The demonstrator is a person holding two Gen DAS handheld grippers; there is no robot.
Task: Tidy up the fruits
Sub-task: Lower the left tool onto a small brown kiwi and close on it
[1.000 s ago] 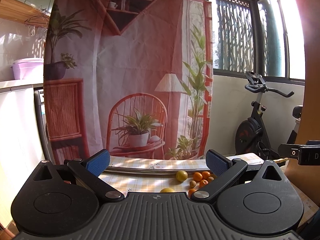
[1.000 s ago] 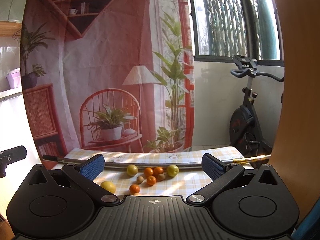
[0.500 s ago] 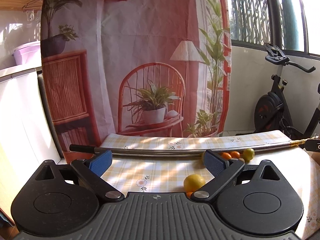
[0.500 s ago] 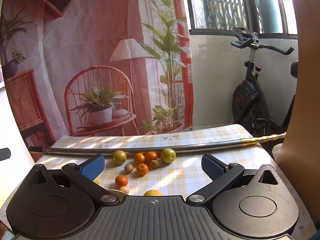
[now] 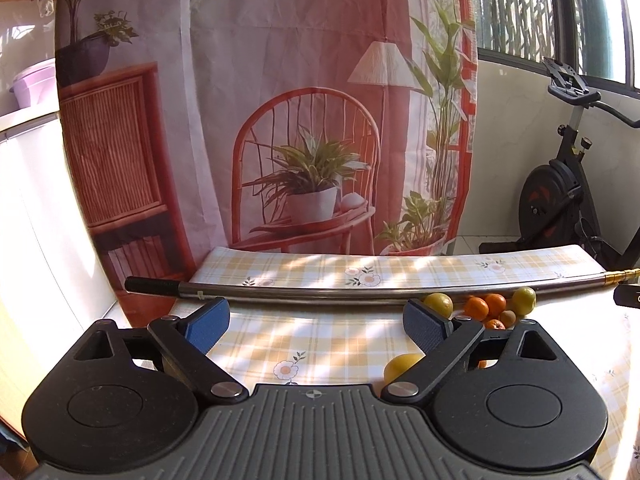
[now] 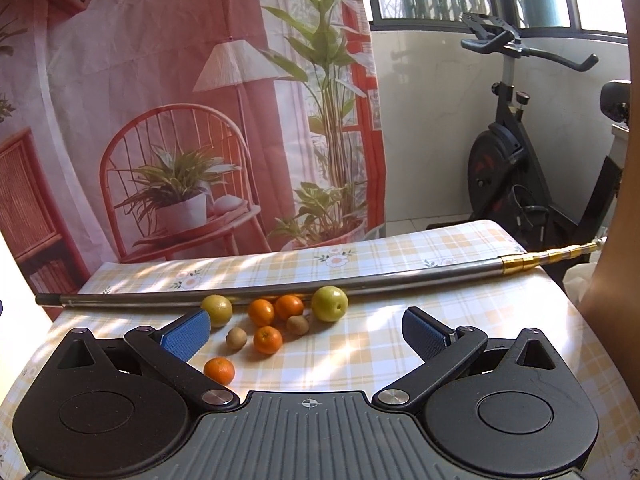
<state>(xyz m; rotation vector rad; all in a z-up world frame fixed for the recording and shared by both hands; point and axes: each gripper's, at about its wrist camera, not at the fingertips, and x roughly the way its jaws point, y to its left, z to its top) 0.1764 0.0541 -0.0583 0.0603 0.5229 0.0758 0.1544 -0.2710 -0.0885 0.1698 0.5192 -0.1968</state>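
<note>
Both claws hang above the tabletop (image 6: pixel 400 344), which is covered by a yellow-checked cloth, and neither is gripping anything. The left claw (image 5: pixel 322 326) is spread wide with its blue pads apart over bare cloth; a yellow lemon (image 5: pixel 400 364) lies just beside its right finger, partly hidden by it. The right claw (image 6: pixel 306 332) is likewise released, its pads well apart. Ahead of it sits the cluster of fruit: a yellow-green fruit (image 6: pixel 217 310) near the left pad, a green apple (image 6: pixel 329 303), two oranges (image 6: pixel 274 310) side by side between them, two small brown kiwis (image 6: pixel 236 338) lower down, another orange (image 6: pixel 268 339) between the kiwis, and a fourth orange (image 6: pixel 219 370) apart, nearest the claw. A long metal pole (image 6: pixel 400 278) lies across the tabletop just behind the fruit. An exercise bike (image 6: pixel 520 168) stands beyond the far right corner.
</note>
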